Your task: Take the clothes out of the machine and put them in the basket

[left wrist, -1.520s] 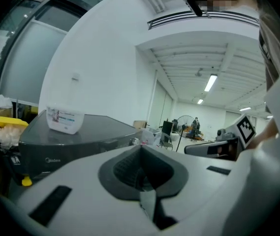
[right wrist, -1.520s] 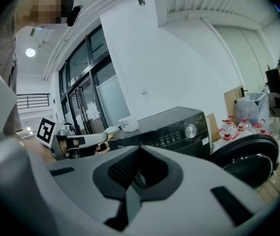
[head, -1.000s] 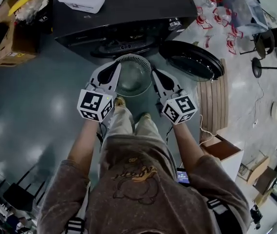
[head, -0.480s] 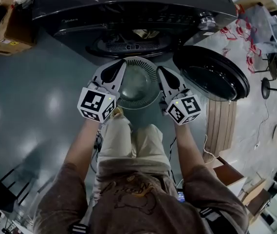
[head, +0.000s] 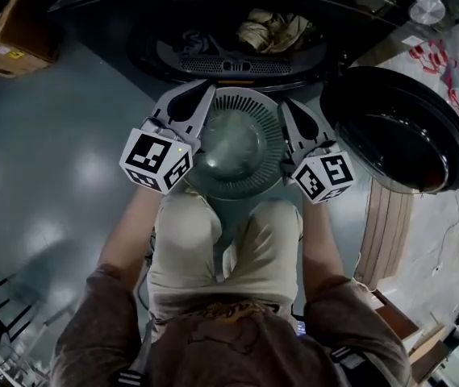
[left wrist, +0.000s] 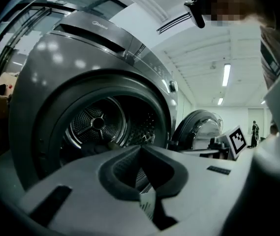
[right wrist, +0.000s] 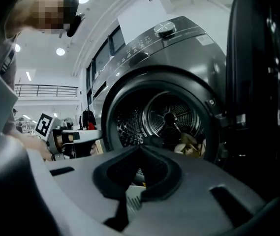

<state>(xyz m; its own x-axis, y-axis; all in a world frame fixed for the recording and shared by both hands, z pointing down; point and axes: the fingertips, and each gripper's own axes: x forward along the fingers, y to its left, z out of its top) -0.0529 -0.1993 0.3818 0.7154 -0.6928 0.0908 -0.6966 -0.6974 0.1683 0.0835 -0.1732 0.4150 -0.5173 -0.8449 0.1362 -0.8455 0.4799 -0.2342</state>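
The dark grey front-loading machine (head: pixel 237 22) has its round door (head: pixel 398 131) swung open to the right. Beige clothes (head: pixel 271 29) lie in its drum, and show low right in the drum (right wrist: pixel 191 144) in the right gripper view. A round grey ribbed basket (head: pixel 241 97) stands on the floor before the opening. My left gripper (head: pixel 201 91) is at the basket's left rim and my right gripper (head: pixel 290 107) at its right rim. Both point level at the machine's opening (left wrist: pixel 105 127), shut and empty (left wrist: pixel 140 146) (right wrist: pixel 140 147).
A cardboard box (head: pixel 3 43) stands on the floor left of the machine. Wooden slats (head: pixel 386 224) lie on the floor below the open door. The person's knees (head: pixel 221 240) are bent just behind the basket.
Both grippers and the head camera have sunk toward the floor. The machine's opening and basket now fill more of the view, and the clothes in the drum have come into sight.
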